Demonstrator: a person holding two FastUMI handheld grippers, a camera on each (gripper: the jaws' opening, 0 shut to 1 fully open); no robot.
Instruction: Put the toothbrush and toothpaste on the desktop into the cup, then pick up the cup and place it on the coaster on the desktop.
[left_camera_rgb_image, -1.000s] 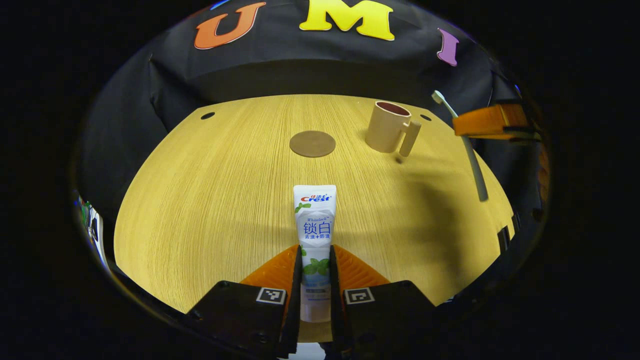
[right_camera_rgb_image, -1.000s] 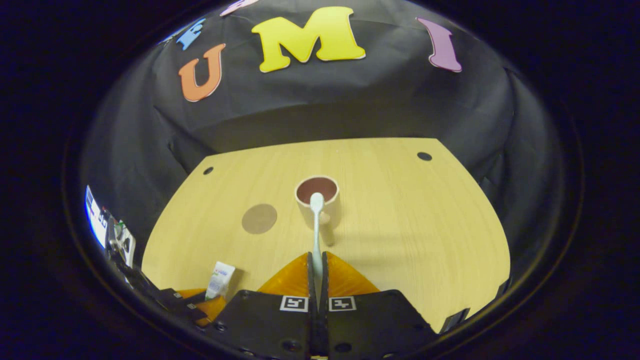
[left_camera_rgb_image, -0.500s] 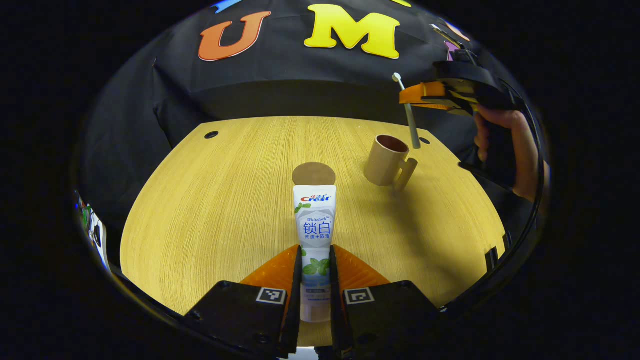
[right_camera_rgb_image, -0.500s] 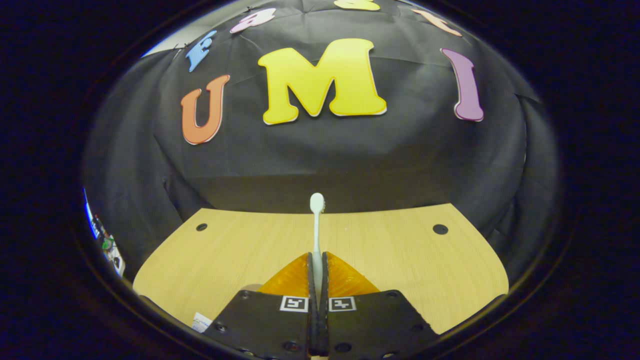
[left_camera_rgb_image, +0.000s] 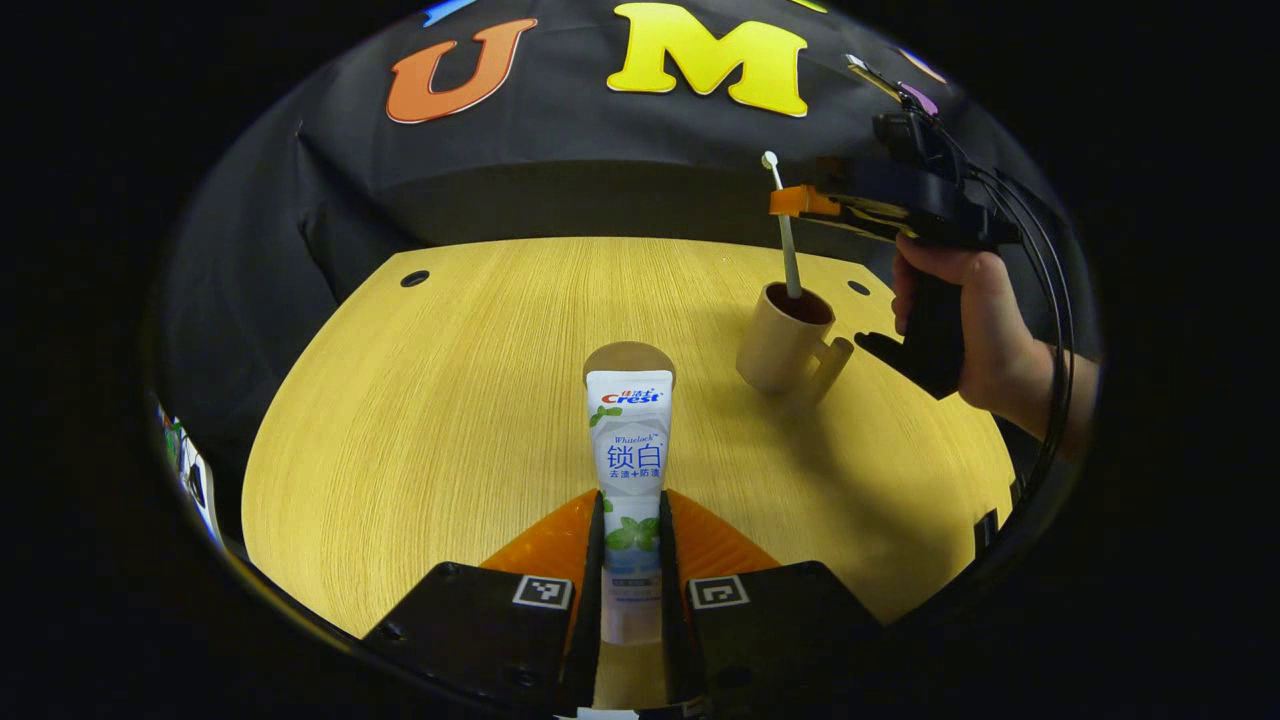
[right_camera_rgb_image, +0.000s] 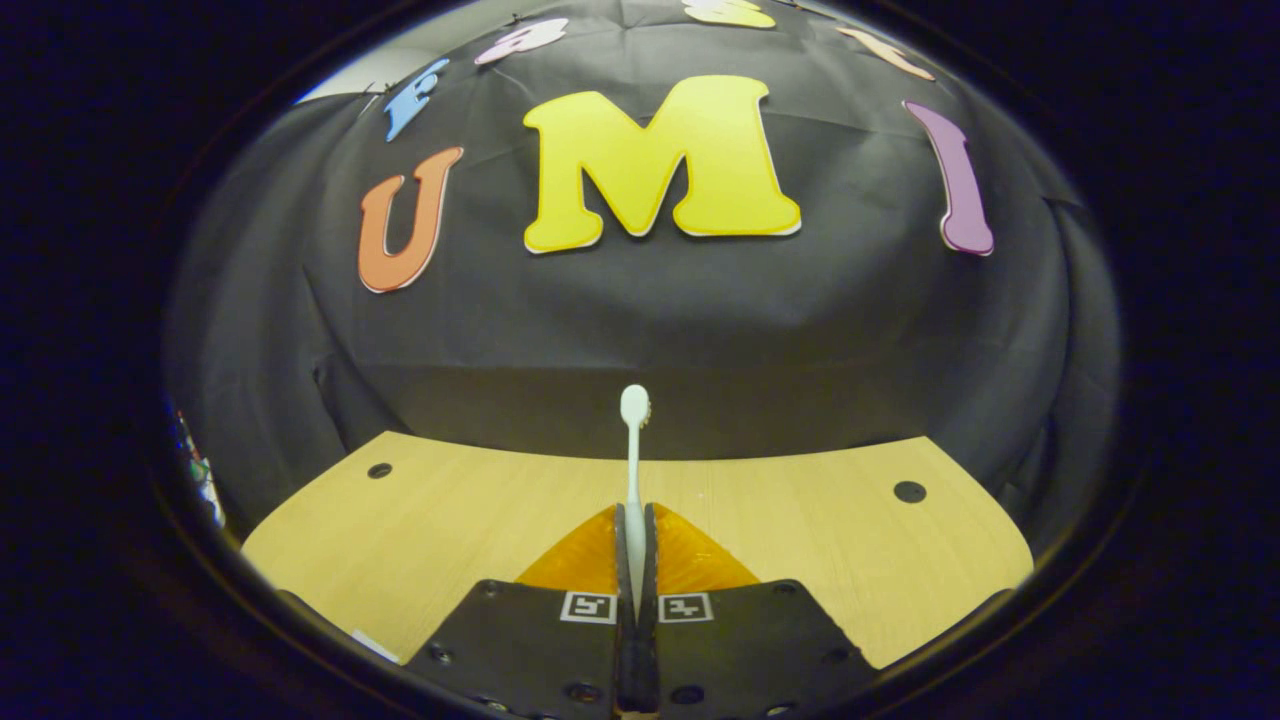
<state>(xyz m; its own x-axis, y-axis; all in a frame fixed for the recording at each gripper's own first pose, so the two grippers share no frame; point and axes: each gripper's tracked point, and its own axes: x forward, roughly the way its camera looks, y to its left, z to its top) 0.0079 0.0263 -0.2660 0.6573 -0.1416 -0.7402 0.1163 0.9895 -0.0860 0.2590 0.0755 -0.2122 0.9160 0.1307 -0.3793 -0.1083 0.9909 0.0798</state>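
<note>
Left gripper view: one toothpaste tube (left_camera_rgb_image: 630, 470), one cup (left_camera_rgb_image: 783, 340), one coaster (left_camera_rgb_image: 630, 357), one toothbrush (left_camera_rgb_image: 783, 225), two grippers. Left gripper (left_camera_rgb_image: 630, 580) is clamped on the toothpaste, both fingers pressing its sides near the desktop's (left_camera_rgb_image: 450, 400) near edge; tube's long axis runs straight away from the camera, flat crimped end pointing toward the far edge, its tip overlapping the coaster in this view. Cup stands upright toward the far right corner of the desktop, handle on its near-right side. Right gripper (left_camera_rgb_image: 785, 202), held by a hand (left_camera_rgb_image: 965, 310), hangs above the cup and grips the toothbrush about mid-handle; brush near vertical, head up, tilted slightly left, lower end inside the cup mouth. Right gripper view: right gripper (right_camera_rgb_image: 635, 540) fingers closed together on the toothbrush (right_camera_rgb_image: 634, 450) handle; brush axis points straight ahead along the fingers, head at the far end, over the desktop's (right_camera_rgb_image: 820, 530) far edge.
</note>
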